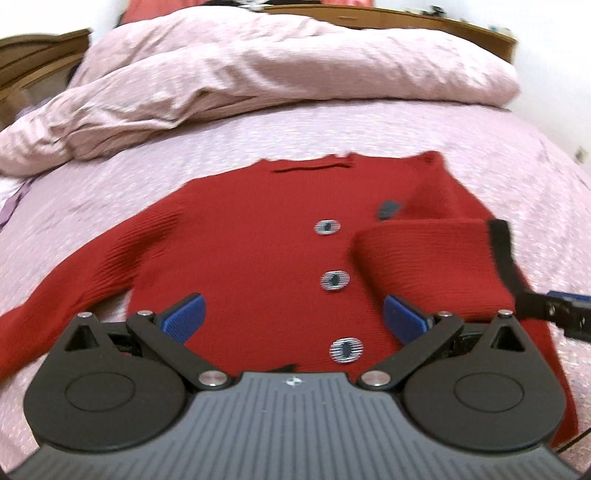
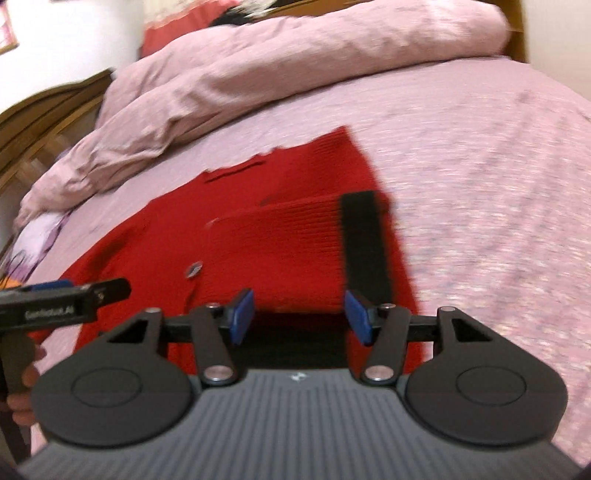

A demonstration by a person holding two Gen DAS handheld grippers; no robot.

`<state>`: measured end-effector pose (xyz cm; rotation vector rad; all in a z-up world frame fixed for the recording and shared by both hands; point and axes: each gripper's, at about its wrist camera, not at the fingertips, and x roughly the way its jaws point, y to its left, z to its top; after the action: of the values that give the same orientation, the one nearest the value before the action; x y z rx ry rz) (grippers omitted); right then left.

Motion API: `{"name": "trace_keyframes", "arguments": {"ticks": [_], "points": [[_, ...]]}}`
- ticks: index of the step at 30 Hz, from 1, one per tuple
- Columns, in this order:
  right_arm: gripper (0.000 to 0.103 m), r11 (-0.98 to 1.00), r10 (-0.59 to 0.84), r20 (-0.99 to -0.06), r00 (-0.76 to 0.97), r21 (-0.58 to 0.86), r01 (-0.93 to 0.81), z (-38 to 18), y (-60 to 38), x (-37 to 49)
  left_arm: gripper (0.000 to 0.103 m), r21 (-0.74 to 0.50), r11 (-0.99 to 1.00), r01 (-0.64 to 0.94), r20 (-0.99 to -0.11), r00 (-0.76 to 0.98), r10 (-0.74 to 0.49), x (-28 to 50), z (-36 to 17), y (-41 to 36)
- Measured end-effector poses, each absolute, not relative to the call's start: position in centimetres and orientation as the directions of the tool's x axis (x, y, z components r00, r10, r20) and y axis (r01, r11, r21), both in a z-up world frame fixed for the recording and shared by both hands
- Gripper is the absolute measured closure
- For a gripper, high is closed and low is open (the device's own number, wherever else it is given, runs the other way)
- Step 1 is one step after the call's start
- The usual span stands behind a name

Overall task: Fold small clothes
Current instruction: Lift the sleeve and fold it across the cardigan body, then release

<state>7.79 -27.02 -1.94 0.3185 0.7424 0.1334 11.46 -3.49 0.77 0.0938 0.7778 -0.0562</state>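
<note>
Pink bedsheet: red cardigan beneath both spread grippers' fingers.

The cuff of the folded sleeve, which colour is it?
Black, on the red sleeve; the cuff shows best in the right wrist view.

Pink bedding and wooden bed frame

A pink patterned bedsheet covers the mattress. A rumpled pink duvet lies heaped across its far side. Behind it runs a wooden headboard, and a wooden bed rail shows at the left, against a white wall.
</note>
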Motion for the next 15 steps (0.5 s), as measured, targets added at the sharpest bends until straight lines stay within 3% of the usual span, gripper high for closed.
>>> {"name": "trace_keyframes", "arguments": {"ticks": [9,15], "points": [[0.046,0.912,0.167,-0.653,0.739,0.388,0.136,-3.5,-32.6,7.4,0.0,0.135,0.954,0.267,-0.722,0.687,-0.09,11.6,-0.9,-11.3],[0.046,0.899,0.191,-0.648,0.738,0.417,0.133,-4.0,-33.5,6.9,0.0,0.209,0.917,0.34,-0.736,0.672,-0.082,11.5,-2.6,-14.9]]}}
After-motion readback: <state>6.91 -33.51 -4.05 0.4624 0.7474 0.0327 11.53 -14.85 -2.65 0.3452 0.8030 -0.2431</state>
